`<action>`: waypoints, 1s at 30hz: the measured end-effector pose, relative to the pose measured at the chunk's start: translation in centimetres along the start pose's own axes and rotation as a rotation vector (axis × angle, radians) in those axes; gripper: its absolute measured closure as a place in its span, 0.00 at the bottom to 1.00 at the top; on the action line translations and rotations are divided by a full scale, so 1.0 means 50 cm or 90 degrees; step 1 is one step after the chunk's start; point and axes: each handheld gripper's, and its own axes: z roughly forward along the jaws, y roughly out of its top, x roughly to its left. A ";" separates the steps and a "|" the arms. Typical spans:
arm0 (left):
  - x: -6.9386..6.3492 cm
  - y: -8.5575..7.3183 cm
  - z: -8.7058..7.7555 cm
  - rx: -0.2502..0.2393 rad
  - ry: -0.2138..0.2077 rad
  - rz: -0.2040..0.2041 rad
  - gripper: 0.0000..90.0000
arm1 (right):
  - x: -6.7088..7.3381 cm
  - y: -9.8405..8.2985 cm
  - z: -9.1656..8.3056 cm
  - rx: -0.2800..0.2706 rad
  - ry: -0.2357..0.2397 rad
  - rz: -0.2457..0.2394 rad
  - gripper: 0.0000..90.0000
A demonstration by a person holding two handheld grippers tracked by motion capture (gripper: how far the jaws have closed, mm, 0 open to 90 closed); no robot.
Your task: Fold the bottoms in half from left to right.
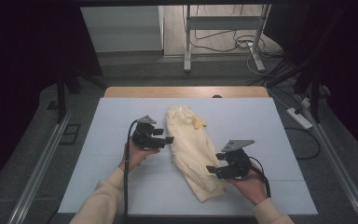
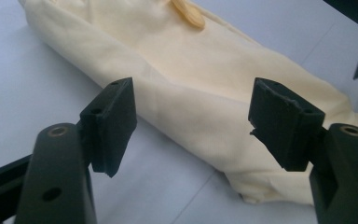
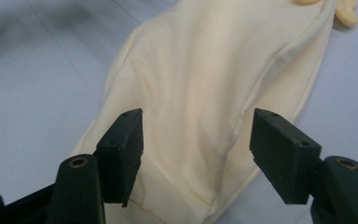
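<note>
The pale tabletop [image 1: 121, 140] lies broad under both hands, with a wooden strip [image 1: 186, 92] along its far edge and dark floor beyond the left and right edges. There is open surface to the left of the left hand, to the right of the right hand, and along the near edge.

A cream garment [image 1: 191, 149], folded into a long bundle, lies on the middle of the tabletop, running from far-centre towards the near right. A small yellow piece [image 1: 197, 123] sits at its far end.

The left gripper [image 1: 168, 139] hovers just beside the garment's left edge, its jaws wide apart with nothing pressed between them. The right gripper [image 1: 210, 170] hangs over the garment's near end at its right edge, jaws likewise spread wide, gripping nothing.
</note>
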 end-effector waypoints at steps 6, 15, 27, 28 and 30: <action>-0.004 -0.030 -0.022 0.000 0.005 0.002 0.35 | -0.012 -0.001 0.013 0.016 -0.014 0.012 0.37; 0.002 -0.069 -0.056 -0.003 0.015 -0.003 0.35 | -0.020 -0.008 0.023 0.039 -0.035 0.016 0.36; 0.006 -0.069 -0.047 0.011 0.018 0.008 0.35 | -0.028 -0.037 0.052 0.103 -0.043 0.035 0.36; 0.006 -0.069 -0.047 0.010 0.018 0.009 0.35 | -0.030 -0.038 0.052 0.106 -0.041 0.041 0.37; 0.006 -0.070 -0.049 0.009 0.020 0.008 0.35 | -0.032 -0.042 0.051 0.104 -0.037 0.052 0.40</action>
